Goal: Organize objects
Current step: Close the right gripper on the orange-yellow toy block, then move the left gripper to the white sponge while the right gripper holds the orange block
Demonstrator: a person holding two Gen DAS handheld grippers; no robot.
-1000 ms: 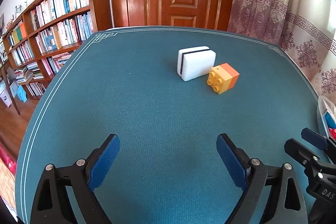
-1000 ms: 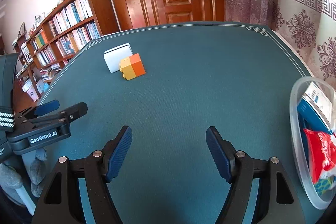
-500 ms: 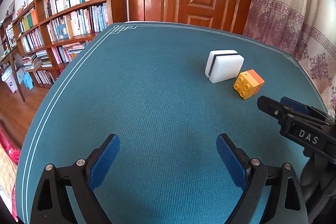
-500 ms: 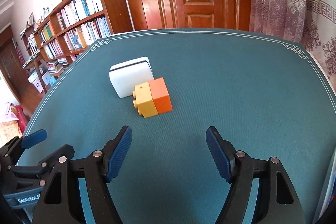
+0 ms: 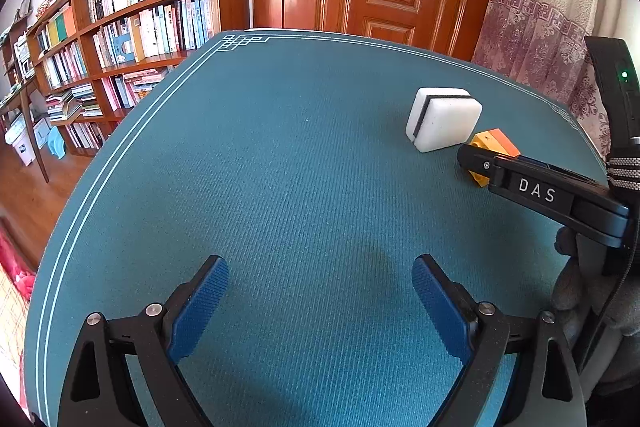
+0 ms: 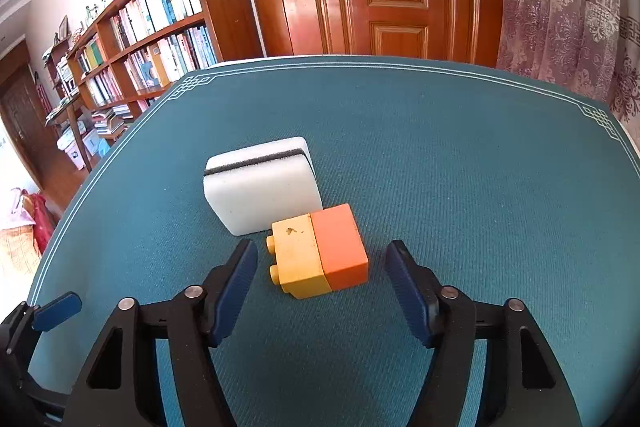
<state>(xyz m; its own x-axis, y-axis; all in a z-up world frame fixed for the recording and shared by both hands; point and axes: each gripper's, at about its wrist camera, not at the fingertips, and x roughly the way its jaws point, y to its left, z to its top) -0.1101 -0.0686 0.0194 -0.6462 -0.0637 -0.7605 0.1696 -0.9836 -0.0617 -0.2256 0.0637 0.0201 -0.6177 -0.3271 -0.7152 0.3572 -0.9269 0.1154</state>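
While the left hand-held gripper (image 5: 320, 291) hangs spread over bare worktop (image 5: 280, 187), the right hand-held gripper (image 6: 320, 267) straddles the brick (image 6: 320, 253), jaws just closing but not yet touching. The brick lies against the sponge (image 6: 260, 183), its long axis spanning the jaws.

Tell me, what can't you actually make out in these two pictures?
- Toy block: in the left view the right gripper's black finger covers most of it.
- Sponge: in the right view the block hides its lower right corner.
- Book titles on the shelves: too small to read.
- The hands holding the grippers: mostly cut off by the picture edges.
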